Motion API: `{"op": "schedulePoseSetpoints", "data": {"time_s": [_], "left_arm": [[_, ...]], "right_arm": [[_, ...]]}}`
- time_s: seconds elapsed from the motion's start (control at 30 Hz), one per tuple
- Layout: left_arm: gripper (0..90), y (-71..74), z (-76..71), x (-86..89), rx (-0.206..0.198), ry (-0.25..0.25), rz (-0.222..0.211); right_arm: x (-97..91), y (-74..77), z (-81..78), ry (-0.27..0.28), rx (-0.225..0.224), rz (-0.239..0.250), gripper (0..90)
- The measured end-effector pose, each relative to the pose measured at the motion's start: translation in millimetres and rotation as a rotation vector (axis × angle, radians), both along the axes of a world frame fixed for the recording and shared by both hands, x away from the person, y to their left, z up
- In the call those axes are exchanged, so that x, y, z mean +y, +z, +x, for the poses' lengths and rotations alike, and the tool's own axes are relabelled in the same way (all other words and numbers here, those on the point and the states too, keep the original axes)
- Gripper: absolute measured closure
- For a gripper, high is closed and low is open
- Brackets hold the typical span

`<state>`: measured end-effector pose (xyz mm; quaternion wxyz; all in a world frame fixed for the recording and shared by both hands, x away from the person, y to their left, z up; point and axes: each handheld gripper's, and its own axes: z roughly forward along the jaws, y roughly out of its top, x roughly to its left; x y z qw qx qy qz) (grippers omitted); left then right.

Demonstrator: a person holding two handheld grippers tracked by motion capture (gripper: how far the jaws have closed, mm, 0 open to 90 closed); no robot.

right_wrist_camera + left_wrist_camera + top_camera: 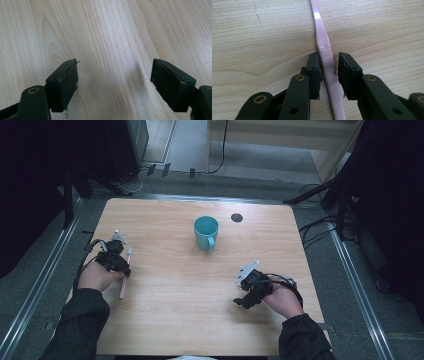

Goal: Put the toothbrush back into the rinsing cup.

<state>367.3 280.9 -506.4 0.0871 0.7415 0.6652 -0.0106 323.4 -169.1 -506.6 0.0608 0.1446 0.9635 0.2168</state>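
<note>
Counter (195,285): pale wood grain; seen from above with a dark round mark (237,217) near its far edge.
Toothbrush (325,53): pink; laid flat on the counter at the left side; in the high view its head is pointed away from the person, its handle toward the near edge.
Left tongs (329,68): held low over the toothbrush; jaws set either side of the handle where the smooth neck meets the ribbed grip; left jaw seen touching or just beside the handle, right jaw parted from it by a narrow gap; a firm grip is not shown, so the jaws are judged nearly closed round it but not clamped.
Right tongs (115,80): jaws spread wide; nothing between them but bare counter; held by the right hand (282,297) near the right near corner.
Mug (206,232): teal; upright; placed at centre toward the far side, handle turned toward the person; well apart from both tongs.
Left hand (97,275): rested on the counter beside the toothbrush.
</note>
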Motion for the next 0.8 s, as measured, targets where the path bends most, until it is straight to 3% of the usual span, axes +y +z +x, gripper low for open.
{"op": "schedulePoseSetpoints", "data": {"time_s": [0.23,0.43,0.8], "left_arm": [[77.0,0.0,-0.5,-1.0,-0.005,-0.01,0.031],[78.0,0.0,-0.8,-2.0,-0.005,-0.005,0.031],[79.5,0.3,0.0,-1.2,-0.005,-0.046,0.039]], "right_arm": [[0.0,-0.2,-0.1,0.002,-0.002,-0.003,21.8],[0.5,-0.8,-0.5,0.004,0.003,-0.006,21.8],[0.5,-1.1,-0.4,0.005,0.004,-0.009,21.8]]}}
